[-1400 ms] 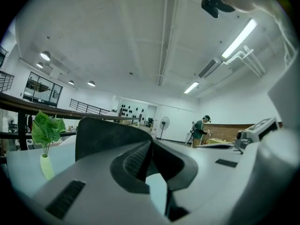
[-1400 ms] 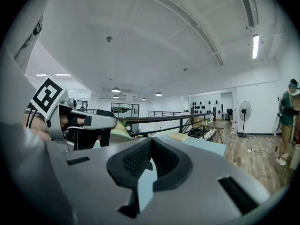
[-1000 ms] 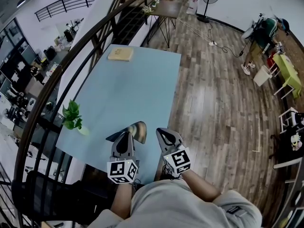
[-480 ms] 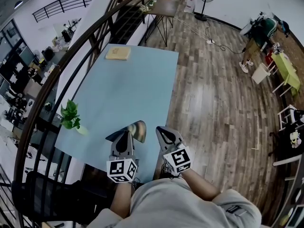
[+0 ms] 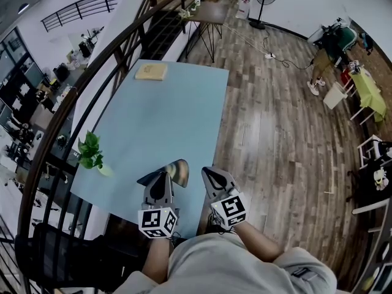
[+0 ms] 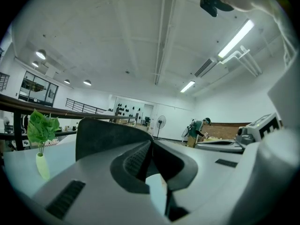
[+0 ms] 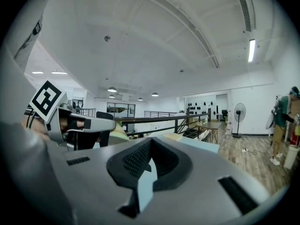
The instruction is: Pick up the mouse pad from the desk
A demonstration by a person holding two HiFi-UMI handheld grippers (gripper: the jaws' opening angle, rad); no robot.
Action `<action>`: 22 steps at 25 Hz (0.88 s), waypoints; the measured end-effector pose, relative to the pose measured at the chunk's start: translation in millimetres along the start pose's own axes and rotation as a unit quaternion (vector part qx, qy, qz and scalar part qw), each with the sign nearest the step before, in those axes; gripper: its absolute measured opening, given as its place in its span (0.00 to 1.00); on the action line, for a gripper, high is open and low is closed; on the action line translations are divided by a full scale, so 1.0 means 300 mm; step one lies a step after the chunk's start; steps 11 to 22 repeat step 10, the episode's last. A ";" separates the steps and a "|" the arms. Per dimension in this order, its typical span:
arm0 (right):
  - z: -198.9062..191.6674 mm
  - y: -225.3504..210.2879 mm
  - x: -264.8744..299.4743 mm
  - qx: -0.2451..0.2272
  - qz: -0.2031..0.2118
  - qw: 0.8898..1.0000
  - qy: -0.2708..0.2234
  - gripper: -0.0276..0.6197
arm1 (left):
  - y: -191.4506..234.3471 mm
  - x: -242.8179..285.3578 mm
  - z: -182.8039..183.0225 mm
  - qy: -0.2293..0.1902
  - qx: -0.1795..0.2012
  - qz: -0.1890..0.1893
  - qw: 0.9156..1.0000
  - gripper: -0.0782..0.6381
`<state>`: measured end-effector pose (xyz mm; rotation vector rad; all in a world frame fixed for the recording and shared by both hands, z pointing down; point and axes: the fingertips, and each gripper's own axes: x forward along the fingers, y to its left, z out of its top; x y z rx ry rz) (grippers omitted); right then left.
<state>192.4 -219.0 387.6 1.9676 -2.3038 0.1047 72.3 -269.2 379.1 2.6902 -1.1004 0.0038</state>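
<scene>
- Both grippers sit at the desk's near edge. The left gripper pinches the mouse pad, which curls off the surface. The right gripper is pressed together and empty.
- The lift looks begun; next, raise it clear.
- Only the head view shows the plant on the left.

The left gripper covers part of the mouse pad; the far tan item is unidentifiable.

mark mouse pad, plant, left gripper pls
mouse pad (image 6: 101, 136): left gripper view, dark face left of the jaws
plant (image 5: 90, 150): head view, its green leaves
left gripper (image 5: 163, 176): head view, between its fingertips, shut on the mouse pad
</scene>
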 end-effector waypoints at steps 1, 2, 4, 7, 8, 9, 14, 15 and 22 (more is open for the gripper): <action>-0.002 -0.003 -0.003 0.000 -0.001 1.000 0.000 0.05 | -0.002 0.001 -0.004 0.001 0.001 0.000 1.000 0.14; -0.004 -0.005 -0.006 0.000 -0.003 1.000 0.001 0.05 | -0.005 0.002 -0.007 0.003 0.001 -0.001 1.000 0.14; -0.006 -0.010 -0.012 0.001 -0.005 1.000 0.001 0.05 | -0.010 0.005 -0.010 0.004 0.001 -0.003 1.000 0.14; -0.014 -0.011 -0.025 0.003 -0.009 1.000 0.005 0.05 | -0.020 0.001 -0.016 0.007 0.000 -0.007 1.000 0.14; -0.017 -0.012 -0.031 0.004 -0.010 1.000 0.006 0.05 | -0.026 -0.001 -0.017 0.007 -0.001 -0.008 1.000 0.14; -0.018 -0.012 -0.038 0.005 -0.011 1.000 0.006 0.05 | -0.031 -0.003 -0.018 0.008 -0.002 -0.009 1.000 0.14; -0.020 -0.014 -0.044 0.006 -0.012 1.000 0.007 0.05 | -0.037 -0.004 -0.018 0.008 -0.003 -0.010 1.000 0.14; -0.020 -0.014 -0.044 0.006 -0.012 1.000 0.007 0.05 | -0.037 -0.004 -0.018 0.008 -0.003 -0.010 1.000 0.14; -0.020 -0.014 -0.044 0.006 -0.012 1.000 0.007 0.05 | -0.037 -0.004 -0.018 0.008 -0.003 -0.010 1.000 0.14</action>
